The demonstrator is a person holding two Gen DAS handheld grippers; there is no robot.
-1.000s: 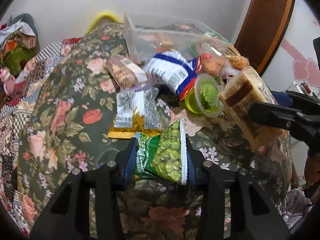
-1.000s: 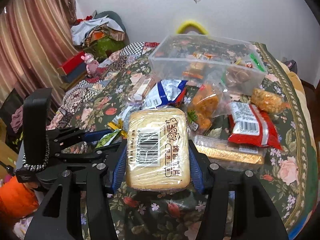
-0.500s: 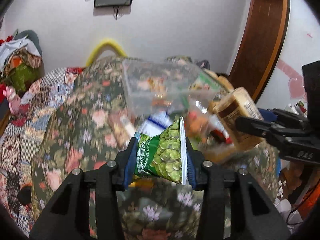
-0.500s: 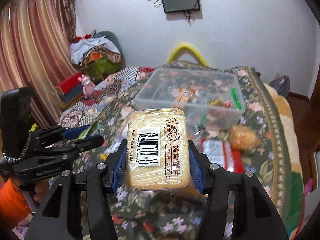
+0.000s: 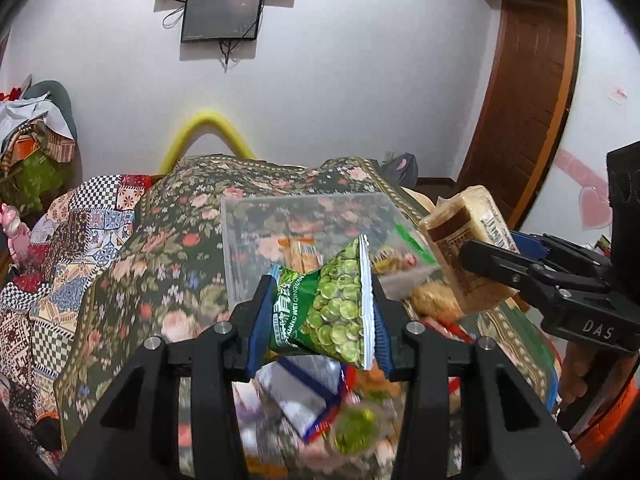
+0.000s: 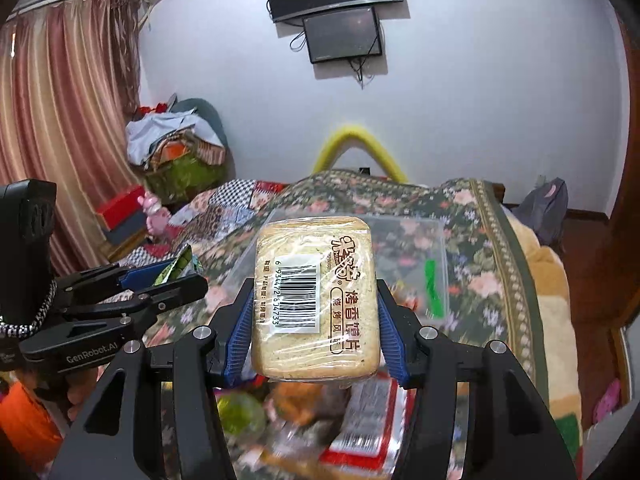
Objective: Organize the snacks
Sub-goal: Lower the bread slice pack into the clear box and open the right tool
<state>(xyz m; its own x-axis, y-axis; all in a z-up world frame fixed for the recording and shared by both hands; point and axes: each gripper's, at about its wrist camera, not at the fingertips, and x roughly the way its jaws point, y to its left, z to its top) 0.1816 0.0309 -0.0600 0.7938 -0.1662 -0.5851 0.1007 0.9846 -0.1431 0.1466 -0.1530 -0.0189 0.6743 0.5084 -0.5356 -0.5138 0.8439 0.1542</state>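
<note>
The green pea packet (image 5: pixel 328 304) sits squeezed between the blue pads of the left gripper (image 5: pixel 318 312), lifted clear of the bedspread (image 5: pixel 160 248), its sealed white edge pressed against the right-hand pad and its crumpled end jutting past the left-hand one. The wrapped bread slice pack (image 6: pixel 316 304) is clamped upright in the right gripper (image 6: pixel 316 320), barcode facing the camera, filling the whole gap between the pads. Both packs hang in the air on the near side of the clear plastic bin (image 5: pixel 304 236), which stands open-topped toward the middle of the bedspread with a few snacks already inside. Below the grippers, near the bed's front edge, lies a blurred heap of loose snacks (image 5: pixel 320 408). In the left view the right gripper is just to the right, close but apart. Beyond the bin the bedspread runs free to the far edge by the yellow hoop (image 5: pixel 208 132) and white wall (image 5: pixel 360 80).
</note>
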